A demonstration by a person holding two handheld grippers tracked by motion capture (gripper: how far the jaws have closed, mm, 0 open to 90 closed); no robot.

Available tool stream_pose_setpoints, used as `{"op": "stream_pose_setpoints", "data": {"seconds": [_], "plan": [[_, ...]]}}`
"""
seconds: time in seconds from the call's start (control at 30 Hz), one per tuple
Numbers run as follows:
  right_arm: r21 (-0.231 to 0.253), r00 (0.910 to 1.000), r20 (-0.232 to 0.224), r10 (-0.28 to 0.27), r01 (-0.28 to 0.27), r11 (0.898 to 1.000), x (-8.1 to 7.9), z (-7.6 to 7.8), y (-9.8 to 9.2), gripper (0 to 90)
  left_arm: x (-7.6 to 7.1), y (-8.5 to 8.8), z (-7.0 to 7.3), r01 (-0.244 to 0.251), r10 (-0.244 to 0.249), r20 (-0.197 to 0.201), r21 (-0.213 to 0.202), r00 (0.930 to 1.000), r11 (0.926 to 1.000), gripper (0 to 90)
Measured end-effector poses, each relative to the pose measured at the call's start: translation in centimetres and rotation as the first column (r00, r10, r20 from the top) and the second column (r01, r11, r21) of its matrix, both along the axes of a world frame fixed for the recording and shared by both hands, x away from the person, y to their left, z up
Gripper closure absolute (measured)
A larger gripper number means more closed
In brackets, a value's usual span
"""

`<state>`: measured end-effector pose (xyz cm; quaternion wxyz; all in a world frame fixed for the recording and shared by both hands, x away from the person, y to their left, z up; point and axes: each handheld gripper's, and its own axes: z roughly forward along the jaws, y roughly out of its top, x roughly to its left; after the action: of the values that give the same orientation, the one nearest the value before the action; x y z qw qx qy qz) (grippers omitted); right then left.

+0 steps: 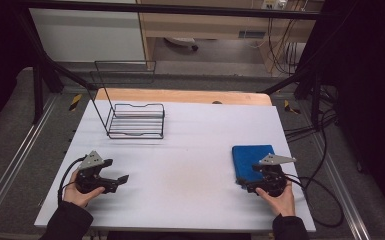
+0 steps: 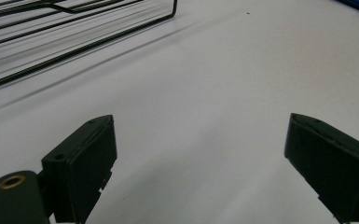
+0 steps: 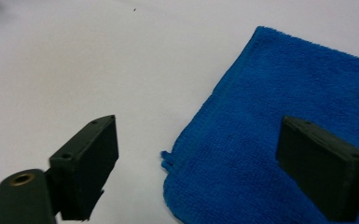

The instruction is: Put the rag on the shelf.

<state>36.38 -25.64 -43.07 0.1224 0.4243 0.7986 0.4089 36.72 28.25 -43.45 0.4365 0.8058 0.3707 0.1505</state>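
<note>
Towel [image 1: 251,161]: blue terry cloth, folded to a rectangle, flat on the right part of the table, its near edge under the right gripper; in the right gripper view [image 3: 279,140] a near corner lies between the two jaws, with a small loose tuft at that corner.
Right gripper [image 1: 248,186]: held in the person's right hand [image 1: 279,199] at the near right of the table; jaws spread wide, one over bare table and one over the cloth, not pinching it [image 3: 198,168].
Left gripper [image 1: 117,181]: held in the left hand [image 1: 80,194] at the near left, well apart from the towel; jaws spread wide with bare table between them [image 2: 200,163].
Wire rack [image 1: 135,120]: black, with a tall back frame, on the far left part of the table; its base bars show in the left gripper view [image 2: 74,28].
Table [image 1: 190,150]: white top with a faint brownish smudge near the middle, a wooden edge along the far side.
Writing: no brand, label or lettering can be read on the towel, rack or grippers.
</note>
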Motion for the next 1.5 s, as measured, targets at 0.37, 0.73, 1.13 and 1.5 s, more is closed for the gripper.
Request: {"op": "stream_pose_setpoints", "data": {"seconds": [0.37, 0.73, 1.13, 1.5], "plan": [[-0.159, 0.9998, -0.018, -0.003, 0.000, 0.987, -0.1, -1.0, 1.6, 49.2, 0.0, -0.1, 0.0, 0.000, 0.000, -0.001, 0.006, 1.0000, 1.0000, 9.8], [-0.235, 0.9999, 0.014, -0.008, 0.011, 0.972, -0.2, -1.6, 2.1, 55.5, 0.0, 0.0, 0.0, -0.004, 0.004, -0.004, 0.003, 1.0000, 1.0000, 10.1], [-0.268, 0.9995, 0.019, -0.026, 0.030, 0.963, 0.1, -1.3, 1.8, 79.0, 0.1, 0.0, -0.1, -0.002, 0.002, -0.007, 0.010, 1.0000, 0.9999, 10.4], [-0.272, 0.9998, 0.018, -0.008, 0.012, 0.962, -1.0, -1.4, 1.7, 64.7, 0.0, 0.0, -0.1, -0.003, 0.003, -0.009, 0.008, 1.0000, 1.0000, 10.5]]}}
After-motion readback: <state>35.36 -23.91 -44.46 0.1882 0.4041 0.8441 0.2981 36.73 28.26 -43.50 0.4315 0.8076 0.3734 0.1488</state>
